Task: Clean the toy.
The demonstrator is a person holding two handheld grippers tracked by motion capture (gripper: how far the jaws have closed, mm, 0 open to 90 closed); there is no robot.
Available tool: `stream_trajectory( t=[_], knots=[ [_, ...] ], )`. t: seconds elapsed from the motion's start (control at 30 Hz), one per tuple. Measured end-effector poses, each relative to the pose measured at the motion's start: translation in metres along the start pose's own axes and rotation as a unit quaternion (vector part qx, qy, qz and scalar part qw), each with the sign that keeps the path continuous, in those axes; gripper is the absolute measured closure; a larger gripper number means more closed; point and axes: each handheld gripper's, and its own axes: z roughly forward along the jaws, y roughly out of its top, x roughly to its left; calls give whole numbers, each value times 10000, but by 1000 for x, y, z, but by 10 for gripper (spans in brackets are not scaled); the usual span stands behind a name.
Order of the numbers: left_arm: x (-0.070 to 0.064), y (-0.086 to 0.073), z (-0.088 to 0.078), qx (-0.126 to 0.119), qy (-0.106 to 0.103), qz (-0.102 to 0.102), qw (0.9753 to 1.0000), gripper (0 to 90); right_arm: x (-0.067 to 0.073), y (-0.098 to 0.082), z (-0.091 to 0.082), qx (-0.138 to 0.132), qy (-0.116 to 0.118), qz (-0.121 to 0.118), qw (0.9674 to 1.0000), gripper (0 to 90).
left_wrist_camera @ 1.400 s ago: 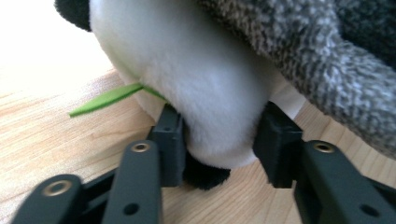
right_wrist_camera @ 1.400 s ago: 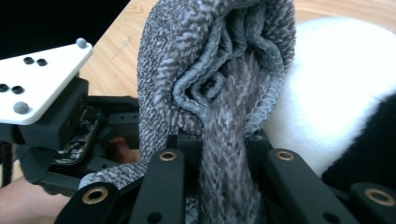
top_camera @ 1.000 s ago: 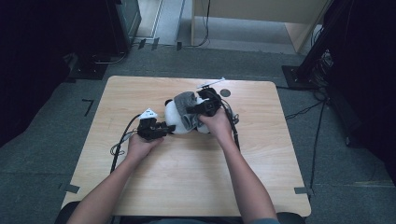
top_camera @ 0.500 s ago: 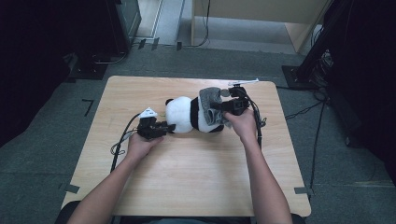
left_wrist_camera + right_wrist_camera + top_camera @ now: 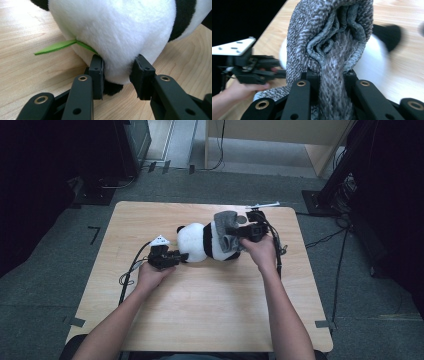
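Observation:
A black-and-white panda plush [image 5: 195, 242] lies on its side on the wooden table [image 5: 210, 310]. My left gripper [image 5: 181, 256] is at its left end. Its jaws have just been closing, and their pads [image 5: 97, 72] now press into the panda's white fur [image 5: 112, 30]. A green felt leaf [image 5: 56, 46] sticks out of the plush. My right gripper [image 5: 239, 234] is shut on a grey knitted garment [image 5: 226, 222] bunched over the panda's right end. The garment's folds [image 5: 332, 37] rise between the right gripper's [image 5: 331, 82] jaws, with blurred panda fur [image 5: 372, 65] behind.
The left gripper's cable [image 5: 129, 275] loops over the table's left side. The table's far edge runs just behind the right hand [image 5: 260, 252]. Dark floor, cables and a wooden cabinet [image 5: 280, 140] surround the table. The other hand and its gripper [image 5: 249, 67] appear at the left of the right gripper view.
My right gripper has moved to the right with the grey garment, dragging it along the panda. The panda now lies stretched out. The left hand stayed where it was.

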Motion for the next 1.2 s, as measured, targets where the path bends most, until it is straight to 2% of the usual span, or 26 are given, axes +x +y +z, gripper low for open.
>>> stream_trajectory(
  t=[0.13, 0.17, 0.3, 0.43, 0.5, 0.53, 0.67, 0.8, 0.97, 1.07, 1.2],
  knots=[
    [0, 0, 0, 0, -8, -9, 10000, 658, 29, 11, 29, 145, 159, -241, 9995, 759],
    [0, 0, 0, 1, -7, -2, 10000, 658, 38, 13, 41, 228, 206, -285, 9991, 759],
    [0, 0, 0, 5, -9, 1, 10000, 657, 58, 15, 81, 464, 367, -330, 9977, 758],
    [0, 0, -1, 48, 8, 23, 10000, 658, 72, 12, 113, 708, 372, -372, 9961, 756],
    [0, 0, -1, 92, 19, -28, 10000, 659, 74, 9, 122, 820, 235, -409, 9955, 755],
    [1, 0, -1, 101, 7, -47, 9999, 659, 73, 8, 124, 816, 266, -363, 9957, 755],
    [0, 0, -1, 88, 25, -20, 10000, 662, 69, 9, 118, 808, 206, -377, 9958, 755],
    [0, 0, -1, 90, 39, -15, 10000, 665, 60, 11, 104, 783, 86, -334, 9963, 755],
    [1, 0, -1, 85, 37, -18, 10000, 665, 39, 9, 80, 619, -29, -172, 9979, 755],
    [0, 1, -1, 77, 48, 2, 10000, 667, 25, 7, 65, 487, 59, 22, 9988, 755],
    [0, 1, -2, 85, 49, 2, 10000, 673, 15, 7, 46, 372, 1, 20, 9993, 755]
  ],
)
